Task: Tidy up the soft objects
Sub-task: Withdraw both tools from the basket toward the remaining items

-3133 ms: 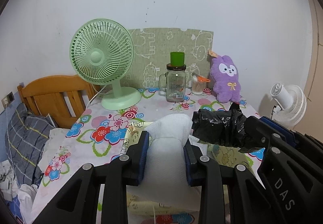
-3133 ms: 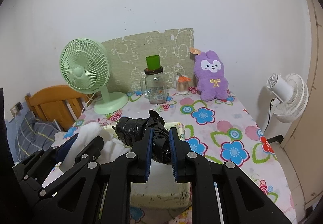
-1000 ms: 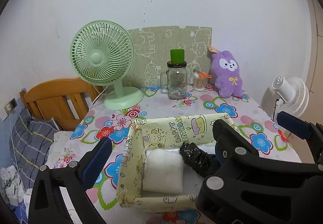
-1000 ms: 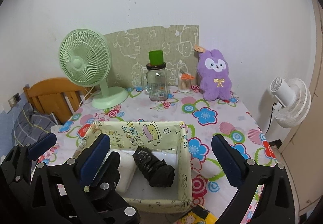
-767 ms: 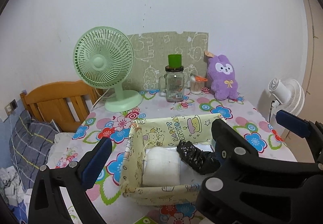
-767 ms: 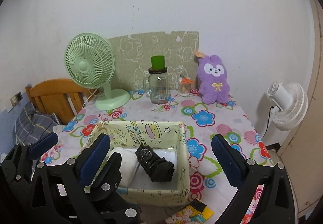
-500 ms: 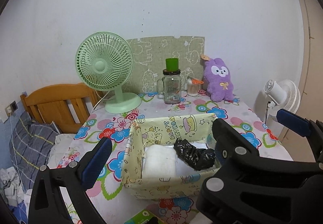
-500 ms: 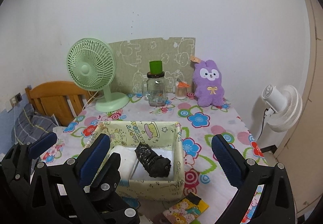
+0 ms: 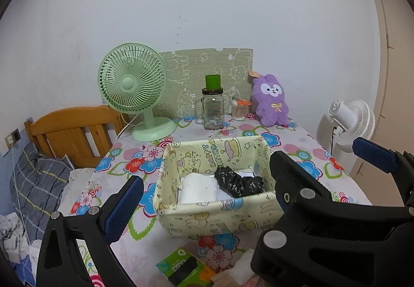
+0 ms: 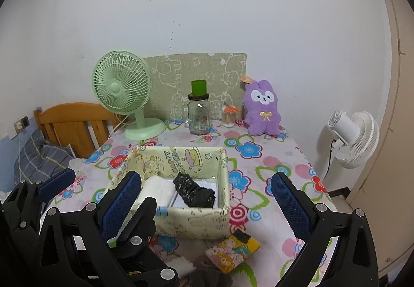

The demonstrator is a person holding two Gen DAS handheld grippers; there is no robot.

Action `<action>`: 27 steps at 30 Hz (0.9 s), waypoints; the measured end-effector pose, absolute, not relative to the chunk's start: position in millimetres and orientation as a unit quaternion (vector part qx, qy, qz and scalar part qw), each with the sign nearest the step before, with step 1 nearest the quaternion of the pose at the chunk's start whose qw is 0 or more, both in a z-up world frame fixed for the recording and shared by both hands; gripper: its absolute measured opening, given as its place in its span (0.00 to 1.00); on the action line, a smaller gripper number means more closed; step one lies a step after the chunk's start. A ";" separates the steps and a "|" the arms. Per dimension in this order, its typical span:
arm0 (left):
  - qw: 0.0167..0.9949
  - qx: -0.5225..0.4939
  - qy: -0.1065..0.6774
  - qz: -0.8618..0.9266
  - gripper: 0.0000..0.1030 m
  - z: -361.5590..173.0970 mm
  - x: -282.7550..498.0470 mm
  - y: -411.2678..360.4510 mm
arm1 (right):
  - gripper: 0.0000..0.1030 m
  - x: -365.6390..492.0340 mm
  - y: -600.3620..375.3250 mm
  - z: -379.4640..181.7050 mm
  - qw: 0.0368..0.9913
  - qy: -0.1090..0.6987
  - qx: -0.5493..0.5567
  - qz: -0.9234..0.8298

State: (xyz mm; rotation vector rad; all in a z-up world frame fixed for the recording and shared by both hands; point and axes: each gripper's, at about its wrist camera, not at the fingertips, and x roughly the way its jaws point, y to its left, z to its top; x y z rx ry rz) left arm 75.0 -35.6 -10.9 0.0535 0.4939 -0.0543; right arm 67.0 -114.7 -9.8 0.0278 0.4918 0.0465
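Observation:
A pale yellow cartoon-print fabric box point(image 9: 214, 214) point(image 10: 191, 219) stands mid-table. Inside it a folded white cloth point(image 9: 198, 190) point(image 10: 157, 190) lies on the left and a crumpled black bundle point(image 9: 238, 183) point(image 10: 196, 192) on the right, side by side. My left gripper point(image 9: 204, 183) is open and holds nothing, drawn back in front of the box. My right gripper point(image 10: 207, 181) is also open and holds nothing, close beside the left one, and their fingers overlap in both views. A purple plush rabbit point(image 9: 271, 103) point(image 10: 261, 111) sits upright at the back right against the wall.
At the back stand a green desk fan point(image 9: 132, 82), a glass jar with a green lid point(image 9: 212, 111) and a small cup of sticks point(image 9: 239, 111). Flat packets point(image 9: 181, 266) point(image 10: 233, 248) lie at the near table edge. A wooden headboard point(image 9: 72, 131) is left, a white fan point(image 9: 349, 121) right.
Both grippers have let go: the white cloth and the black bundle now lie in the box. Both grippers opened and pulled back toward the near table edge, so the box looks smaller.

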 end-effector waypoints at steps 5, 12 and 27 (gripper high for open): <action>0.969 0.025 0.243 -0.033 1.00 -13.9 60.9 -37.0 | 0.99 53.7 -115.8 -11.5 0.970 0.242 0.012 0.022; 0.969 0.024 0.241 -0.040 1.00 -17.8 45.2 -39.4 | 0.99 35.2 -116.0 -15.3 0.971 0.239 0.009 0.024; 0.963 0.031 0.259 -0.065 1.00 -40.7 22.9 -45.9 | 0.99 6.3 -119.1 -37.0 0.968 0.249 0.006 0.031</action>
